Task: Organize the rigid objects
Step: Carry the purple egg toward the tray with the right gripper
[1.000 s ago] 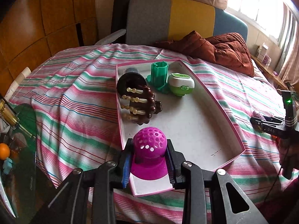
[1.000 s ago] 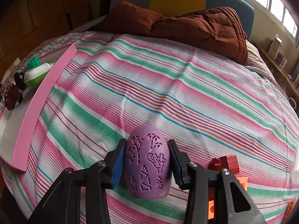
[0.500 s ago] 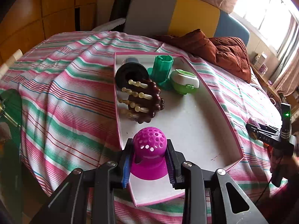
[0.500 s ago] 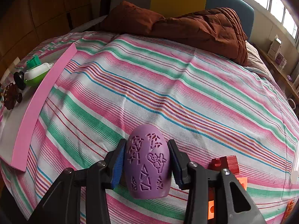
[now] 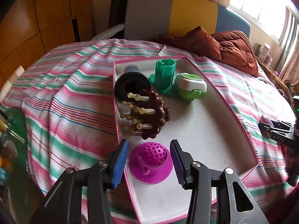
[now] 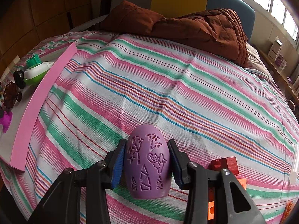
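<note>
Your left gripper (image 5: 150, 160) stands wide open around the magenta dome toy (image 5: 151, 162), which sits on the floor of the pink-edged tray (image 5: 220, 100) near its front left corner, neither pad touching it. Pull back carelessly and a pad could catch the toy's flared base or the tray wall just beside your left finger, tipping it toward the brown spiked massager (image 5: 147, 115). Your right gripper (image 6: 146, 163) is closed on the purple carved egg (image 6: 147, 165) above the striped cloth (image 6: 168, 85); its rounded, tapering sides could slip from the pads if you swing it fast toward the tray.
</note>
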`<state>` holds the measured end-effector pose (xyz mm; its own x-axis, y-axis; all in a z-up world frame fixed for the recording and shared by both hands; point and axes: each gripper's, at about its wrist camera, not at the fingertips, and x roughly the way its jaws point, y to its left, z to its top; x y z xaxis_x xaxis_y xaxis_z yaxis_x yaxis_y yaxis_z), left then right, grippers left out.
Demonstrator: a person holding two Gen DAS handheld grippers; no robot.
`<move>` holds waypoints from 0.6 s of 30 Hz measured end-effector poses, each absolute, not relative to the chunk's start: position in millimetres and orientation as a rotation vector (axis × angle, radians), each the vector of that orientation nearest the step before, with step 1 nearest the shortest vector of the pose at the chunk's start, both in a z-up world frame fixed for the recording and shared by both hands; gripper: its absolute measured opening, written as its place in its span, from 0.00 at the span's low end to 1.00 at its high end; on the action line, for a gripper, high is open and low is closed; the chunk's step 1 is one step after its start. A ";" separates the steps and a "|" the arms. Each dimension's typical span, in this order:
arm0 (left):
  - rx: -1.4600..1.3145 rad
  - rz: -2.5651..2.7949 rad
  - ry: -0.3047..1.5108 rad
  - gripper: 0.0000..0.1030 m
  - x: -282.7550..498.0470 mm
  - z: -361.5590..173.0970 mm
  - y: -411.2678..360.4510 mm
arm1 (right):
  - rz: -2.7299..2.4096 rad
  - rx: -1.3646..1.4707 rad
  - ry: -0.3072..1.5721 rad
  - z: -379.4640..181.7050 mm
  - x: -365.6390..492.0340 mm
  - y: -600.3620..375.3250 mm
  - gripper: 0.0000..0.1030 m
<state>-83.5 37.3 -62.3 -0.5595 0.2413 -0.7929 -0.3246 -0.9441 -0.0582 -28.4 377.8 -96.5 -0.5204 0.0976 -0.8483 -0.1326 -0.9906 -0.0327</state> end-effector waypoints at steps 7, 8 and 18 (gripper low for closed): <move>-1.202 2.583 0.185 0.46 -68.1 -50.3 34.7 | 2.629 -1.462 0.047 -96.3 -28.9 378.8 0.43; -1.196 2.597 0.184 0.46 -65.6 -48.3 32.6 | 2.628 -1.461 0.044 -96.3 -29.2 379.1 0.43; -1.157 2.663 0.128 0.50 -46.4 -33.7 15.7 | 2.619 -1.449 0.040 -96.7 -31.4 379.8 0.43</move>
<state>-46.4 15.7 -33.7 -0.6599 0.1786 -0.7298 -0.2480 -0.9687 -0.0128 -31.4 379.8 -96.7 -0.5232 0.1161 -0.8443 -0.1420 -0.9887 -0.0480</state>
